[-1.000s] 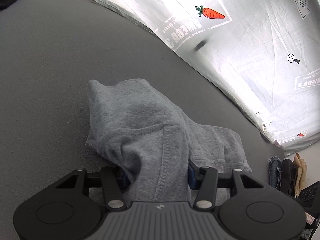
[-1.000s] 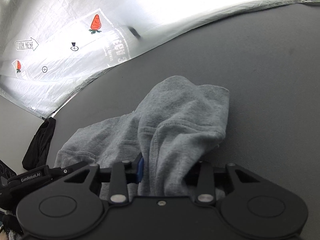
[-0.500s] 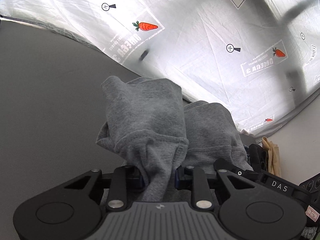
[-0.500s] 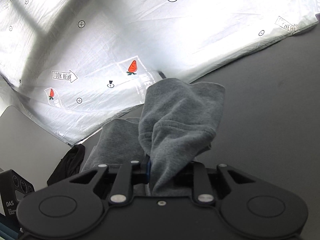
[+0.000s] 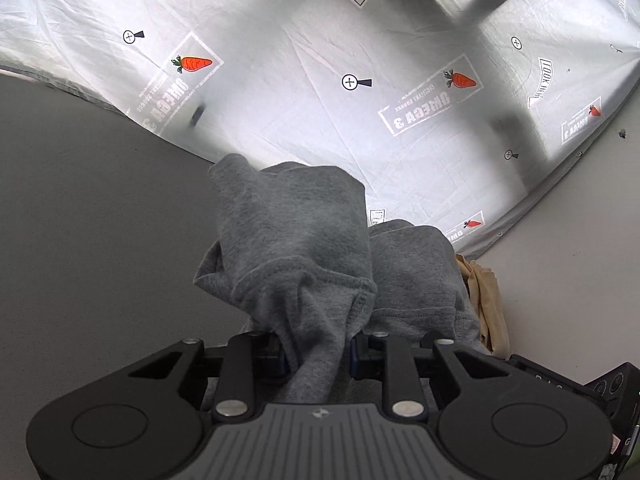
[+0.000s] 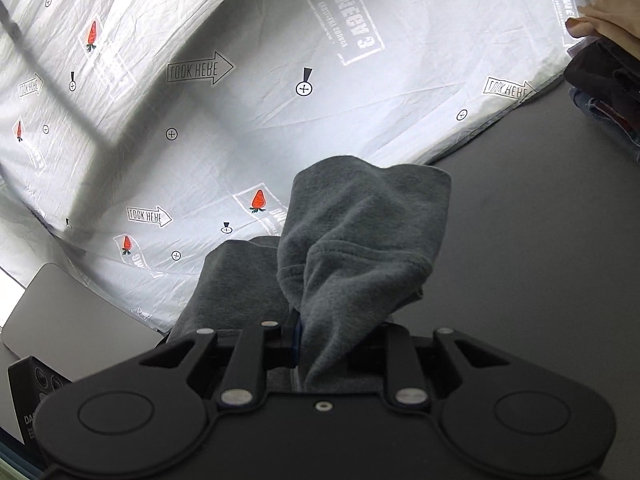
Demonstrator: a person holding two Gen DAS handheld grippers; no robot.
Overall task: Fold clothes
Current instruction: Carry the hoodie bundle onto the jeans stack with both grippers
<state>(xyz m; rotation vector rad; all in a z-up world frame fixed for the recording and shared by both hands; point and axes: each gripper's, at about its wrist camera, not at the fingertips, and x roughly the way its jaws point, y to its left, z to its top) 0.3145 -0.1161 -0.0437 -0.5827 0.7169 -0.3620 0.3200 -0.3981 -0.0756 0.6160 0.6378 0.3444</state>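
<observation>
A grey sweatshirt-like garment (image 5: 296,236) is held up off the dark grey table (image 5: 88,216). My left gripper (image 5: 318,354) is shut on a bunched hem of it, and the cloth drapes forward over the fingers. In the right wrist view the same grey garment (image 6: 360,236) hangs from my right gripper (image 6: 340,340), which is shut on another bunched edge. More of the garment sags between the two grippers, at the right of the left view and the left of the right view. The fingertips are hidden under the cloth.
A white printed sheet (image 5: 360,80) with carrots and arrows hangs behind the table. A tan cloth (image 5: 486,300) lies at the right in the left view. Dark folded clothes (image 6: 604,80) and a person's hand (image 6: 608,12) sit at the far right of the right view.
Both grippers have lifted the grey garment off the table and tilted upward; the views now show more of the printed sheet and less of the table.
</observation>
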